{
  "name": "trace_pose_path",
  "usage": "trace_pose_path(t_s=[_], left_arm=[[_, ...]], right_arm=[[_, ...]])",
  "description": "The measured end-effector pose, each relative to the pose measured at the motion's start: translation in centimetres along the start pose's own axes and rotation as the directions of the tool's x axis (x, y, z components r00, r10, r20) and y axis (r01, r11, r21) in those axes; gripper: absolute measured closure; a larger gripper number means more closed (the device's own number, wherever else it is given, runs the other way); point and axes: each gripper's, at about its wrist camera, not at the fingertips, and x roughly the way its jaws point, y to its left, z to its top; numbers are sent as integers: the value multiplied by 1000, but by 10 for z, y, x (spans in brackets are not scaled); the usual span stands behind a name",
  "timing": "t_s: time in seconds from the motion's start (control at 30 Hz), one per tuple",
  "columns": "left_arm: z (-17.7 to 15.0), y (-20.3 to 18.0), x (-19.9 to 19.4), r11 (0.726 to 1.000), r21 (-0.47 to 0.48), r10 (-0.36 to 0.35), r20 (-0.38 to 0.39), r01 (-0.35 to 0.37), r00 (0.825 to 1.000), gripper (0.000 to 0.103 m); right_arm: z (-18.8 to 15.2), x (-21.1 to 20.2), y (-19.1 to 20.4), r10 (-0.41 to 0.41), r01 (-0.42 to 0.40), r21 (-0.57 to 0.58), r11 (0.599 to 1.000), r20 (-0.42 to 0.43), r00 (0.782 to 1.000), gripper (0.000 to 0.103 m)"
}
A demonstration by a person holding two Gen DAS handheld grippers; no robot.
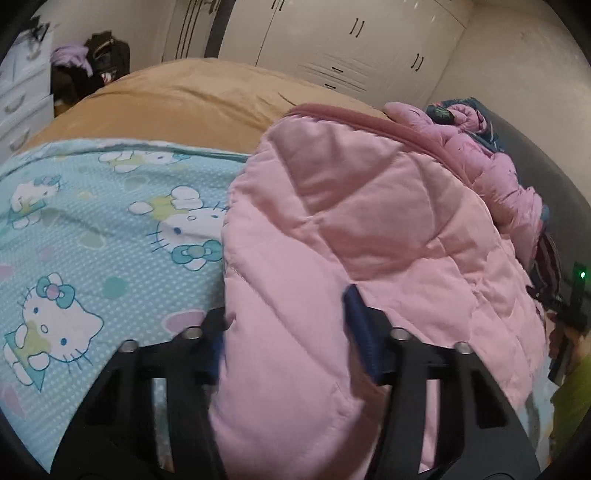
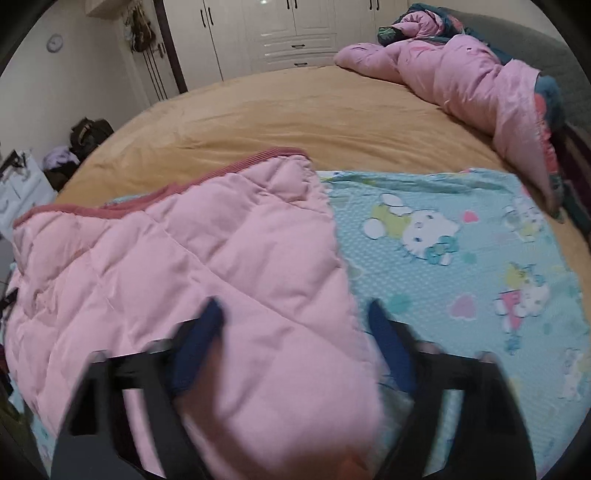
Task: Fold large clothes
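Both fisheye views are dim and warm, lit softly from overhead indoors, with a small glare spot on the glossy wardrobe doors (image 2: 291, 22) at the far wall. Black vignette rings the corners, and the bed's edge bows into an arc. Below the pink quilted garment (image 2: 207, 266), the right tool (image 2: 295, 325) smears with motion blur (its pads worst); the left tool (image 1: 284, 317) is sharper.
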Motion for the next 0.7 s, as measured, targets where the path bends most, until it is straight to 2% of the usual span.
trace_pose_path(t_s=[0.03, 0.07, 0.13, 0.23, 0.33, 0.43, 0.53, 0.7], left_arm=[[2, -4, -1, 1000, 13, 6, 4, -6, 1000, 76], [3, -7, -3, 1000, 20, 8, 14, -8, 1000, 83], [10, -10, -11, 1000, 16, 1, 50, -1, 999, 88], [24, -17, -32, 999, 39, -3, 116, -1, 993, 90], [38, -28, -50, 997, 80, 7, 165, -21, 986, 90], [50, -36, -45, 994, 88, 41, 171, -56, 984, 90], [56, -36, -37, 994, 80, 60, 168, -74, 984, 90], [58, -29, -12, 990, 81, 108, 122, -118, 987, 90]], right_arm=[[-1, -1, 5, -1, 2, -4, 1000, 12, 1000, 69], [0, -3, 7, 2, -2, -3, 1000, 32, 999, 75], [7, -12, 9, -1, 0, 19, 1000, 69, 998, 83], [23, -35, 2, 35, -46, 71, 996, 156, 987, 88], [47, -54, -6, 78, -105, 107, 989, 234, 969, 89], [64, -63, 3, 60, -82, 72, 994, 272, 960, 89], [73, -59, 6, 40, -59, 61, 996, 284, 958, 89], [68, -30, -2, -14, -7, 83, 997, 244, 970, 89]])
